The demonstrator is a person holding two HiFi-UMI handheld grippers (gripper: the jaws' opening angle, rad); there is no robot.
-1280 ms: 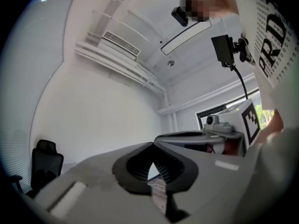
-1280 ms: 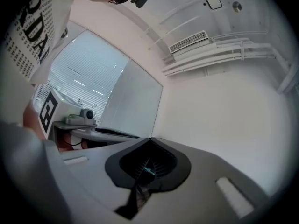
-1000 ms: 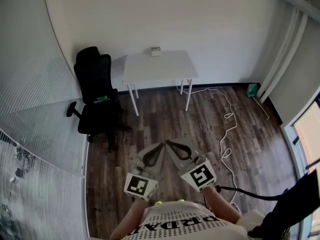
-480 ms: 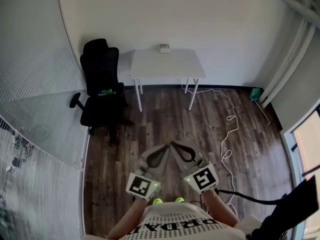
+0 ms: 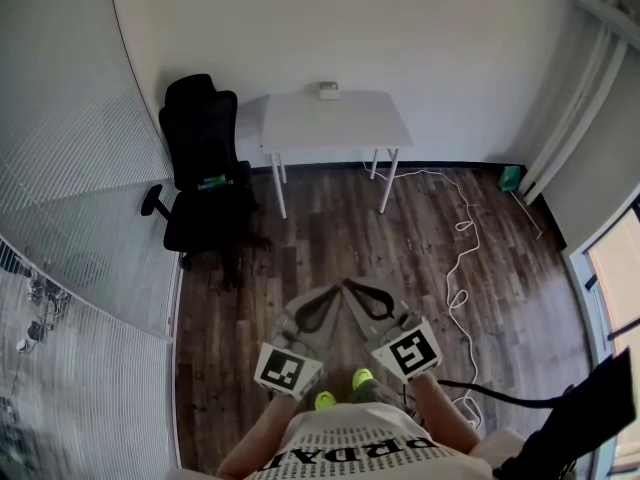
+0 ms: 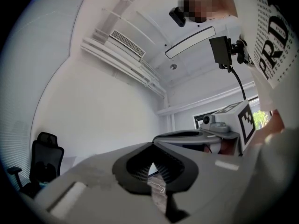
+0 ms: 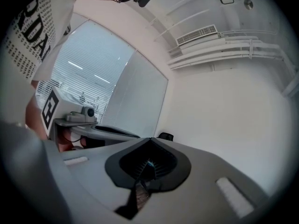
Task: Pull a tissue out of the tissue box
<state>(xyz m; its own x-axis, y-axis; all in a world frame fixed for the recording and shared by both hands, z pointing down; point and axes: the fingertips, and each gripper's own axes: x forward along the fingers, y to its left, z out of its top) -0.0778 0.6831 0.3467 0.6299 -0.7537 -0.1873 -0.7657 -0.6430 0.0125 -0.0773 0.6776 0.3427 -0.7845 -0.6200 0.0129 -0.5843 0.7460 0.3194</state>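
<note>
Head view: a person stands on a dark wood floor and looks down at two handheld grippers carried close to the body, both aimed forward with their tips nearly meeting. The left gripper and the right gripper each have their jaws pressed together with nothing between them. The left gripper view and the right gripper view confirm this, since each shows only ridged pads meeting at a point against bare wall and ceiling. The tissue box is a small pale block at the back edge of a white table that stands against the far wall, well apart from both grippers. A black office chair sits to the left of the table, and a white cable trails across the floor on the right. Compared with a second ago, the table and box sit a little further right and higher in the picture. One bright yellow-green shoe now shows clearly ahead of the other, where before both were only slivers under the shirt hem. The grippers have kept their closed, side-by-side pose. This reads as a step taken toward the table. The task has probably only begun: the box is untouched, and the open floor between must be crossed before either pair of jaws can open to take a tissue.
</note>
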